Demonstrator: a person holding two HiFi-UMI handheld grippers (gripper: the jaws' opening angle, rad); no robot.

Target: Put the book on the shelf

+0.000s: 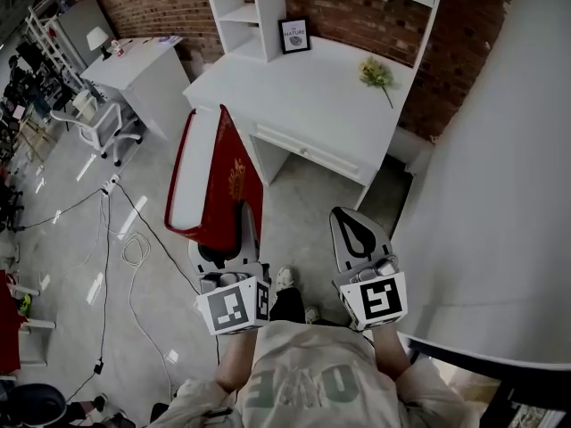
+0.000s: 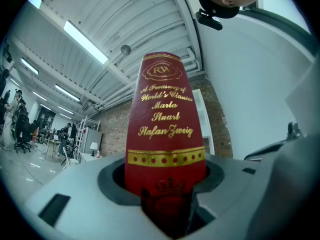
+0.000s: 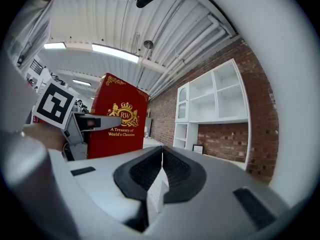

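- Left gripper (image 1: 243,219) has the red book (image 1: 212,176) clamped, jaws clenched on the lower end of its spine.
- In the left gripper view the spine (image 2: 165,134) rises straight up out of the jaws. Its gold lettering reads "A Treasury of World's Classics", then "Maria Stuart", "Stefan Zweig".
- From the head view the book hangs in the air over the grey floor (image 1: 152,266), white page edges turned up to the camera, just off the left front corner of the white counter (image 1: 312,105).
- The book touches neither the counter nor the shelf; it is carried by the left gripper alone.
- Right gripper (image 1: 355,230) sits beside it, to the right, apart from the book. Its black pads (image 3: 175,171) are pressed together with nothing between them.
- The right gripper view catches the book's front cover with its gold crest, and the left gripper's marker cube (image 3: 54,104) next to it.
- On the counter's back edge stands the white shelf unit (image 1: 252,12), its cubbies open, against a brick wall (image 1: 357,12).
- A small framed picture (image 1: 294,36) leans at the foot of the shelf unit, and a sprig of yellow flowers (image 1: 378,74) lies further right on the counter.
- Off to the left there is a white office chair (image 1: 100,125), with cables (image 1: 134,248) trailing over the floor.
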